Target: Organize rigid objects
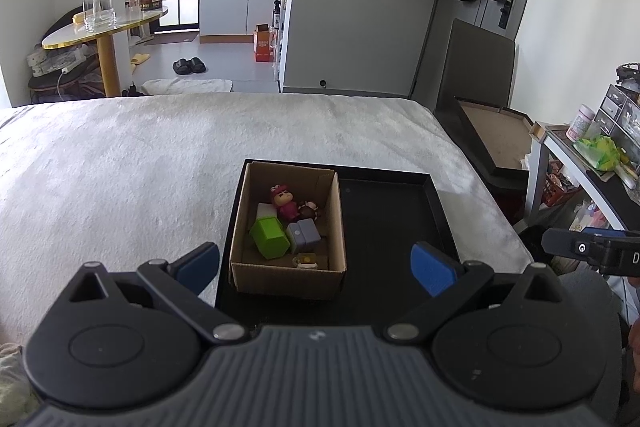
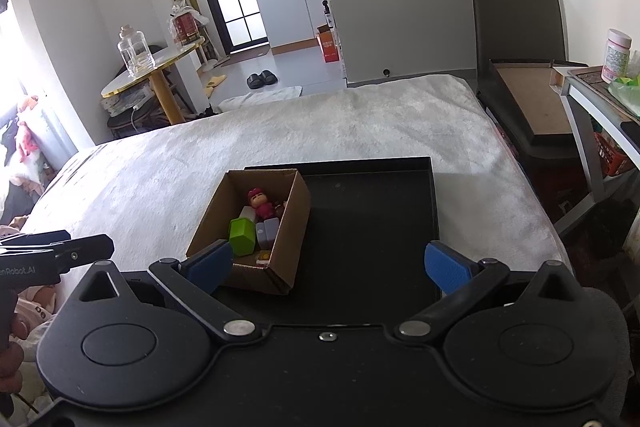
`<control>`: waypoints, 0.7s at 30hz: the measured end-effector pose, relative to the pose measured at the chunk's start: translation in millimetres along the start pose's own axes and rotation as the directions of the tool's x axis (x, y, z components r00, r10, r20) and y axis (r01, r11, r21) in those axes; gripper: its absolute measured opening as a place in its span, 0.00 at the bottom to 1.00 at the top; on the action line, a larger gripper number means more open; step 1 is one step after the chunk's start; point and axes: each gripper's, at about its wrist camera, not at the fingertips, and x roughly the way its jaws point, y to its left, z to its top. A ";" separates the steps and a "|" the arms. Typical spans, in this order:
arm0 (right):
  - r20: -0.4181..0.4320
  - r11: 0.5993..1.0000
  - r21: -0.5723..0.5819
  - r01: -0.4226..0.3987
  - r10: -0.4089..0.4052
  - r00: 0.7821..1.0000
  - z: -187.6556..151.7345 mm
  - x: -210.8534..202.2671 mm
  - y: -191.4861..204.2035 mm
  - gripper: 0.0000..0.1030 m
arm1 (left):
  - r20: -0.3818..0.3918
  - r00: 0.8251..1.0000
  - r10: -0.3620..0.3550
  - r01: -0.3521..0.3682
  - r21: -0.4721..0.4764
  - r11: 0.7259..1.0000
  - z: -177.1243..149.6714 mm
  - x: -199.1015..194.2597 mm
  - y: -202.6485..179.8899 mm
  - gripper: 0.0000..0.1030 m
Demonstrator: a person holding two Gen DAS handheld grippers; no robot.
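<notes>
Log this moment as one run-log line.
left claw open, empty | right claw open, empty | toys in cardboard box | box on black tray

Ahead of my spread fingers (image 1: 434, 269), an open cardboard box (image 1: 334, 223) sat on a black tray (image 1: 384, 227), holding a green block (image 1: 270, 237), grey cubes (image 1: 304, 235) and a pink figurine (image 1: 285, 203).

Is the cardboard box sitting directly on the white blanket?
No, the cardboard box stands inside the black tray, which itself rests on the white blanket.
</notes>
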 end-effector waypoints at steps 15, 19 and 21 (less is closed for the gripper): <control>-0.010 1.000 -0.004 -0.002 0.002 1.000 -2.0 2.0 0.1 1.00 | -0.019 1.000 -0.007 0.007 0.019 1.000 -0.5 3.5 -3.7 0.98; -0.019 1.000 -0.010 -0.007 0.006 1.000 -3.7 3.7 1.8 1.00 | -0.023 1.000 -0.005 0.006 0.021 1.000 -0.2 4.3 -4.0 0.98; -0.023 1.000 -0.012 -0.008 0.008 1.000 -4.5 3.9 2.2 1.00 | -0.024 1.000 -0.004 0.005 0.022 1.000 -0.1 4.3 -4.5 0.98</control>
